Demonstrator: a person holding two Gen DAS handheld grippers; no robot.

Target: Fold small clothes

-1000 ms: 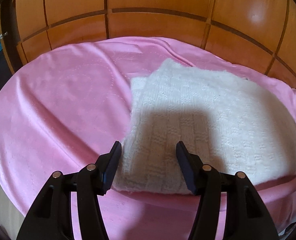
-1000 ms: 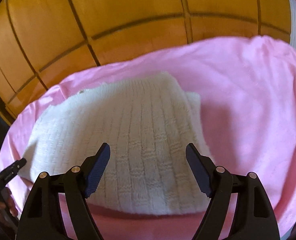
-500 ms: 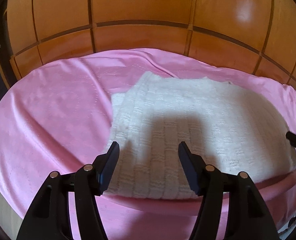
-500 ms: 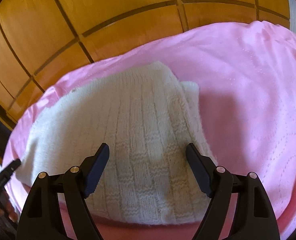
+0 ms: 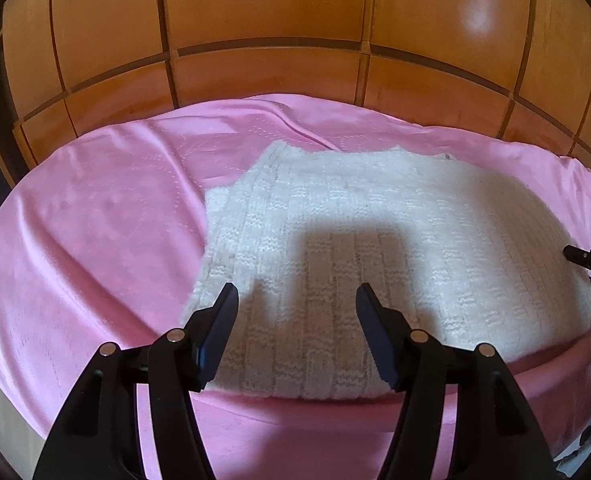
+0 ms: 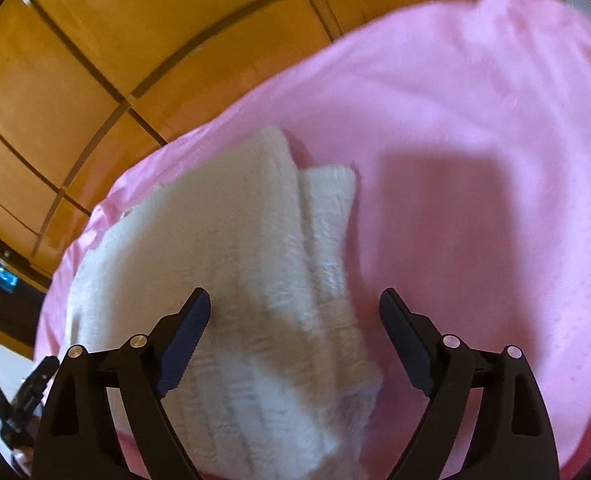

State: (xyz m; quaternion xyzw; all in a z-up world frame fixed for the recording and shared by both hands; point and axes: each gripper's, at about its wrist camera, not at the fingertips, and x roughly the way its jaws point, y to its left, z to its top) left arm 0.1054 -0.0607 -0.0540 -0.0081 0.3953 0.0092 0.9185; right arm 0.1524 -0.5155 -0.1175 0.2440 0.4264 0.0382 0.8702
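A folded white knitted garment (image 5: pixel 375 240) lies flat on a pink blanket (image 5: pixel 95 240). My left gripper (image 5: pixel 295 304) hovers open over its near left part, nothing between the fingers. In the right wrist view the same garment (image 6: pixel 235 260) shows its folded right edge with a lower layer sticking out. My right gripper (image 6: pixel 293 308) hangs above that edge with its jaws opening wide; the cloth lies below them, not pinched. The tip of the right gripper (image 5: pixel 587 258) shows at the right rim of the left view, and the left gripper (image 6: pixel 23 392) at the lower left of the right view.
A glossy wooden panelled headboard (image 5: pixel 275 20) rises right behind the blanket. The pink blanket (image 6: pixel 475 160) stretches bare to the right of the garment and also to its left. The near edge of the bed drops off just below the grippers.
My right gripper has swung to the right and rolled, so the garment's right edge now lies between its fingers, which have spread wider. The left gripper has drawn back and up slightly.
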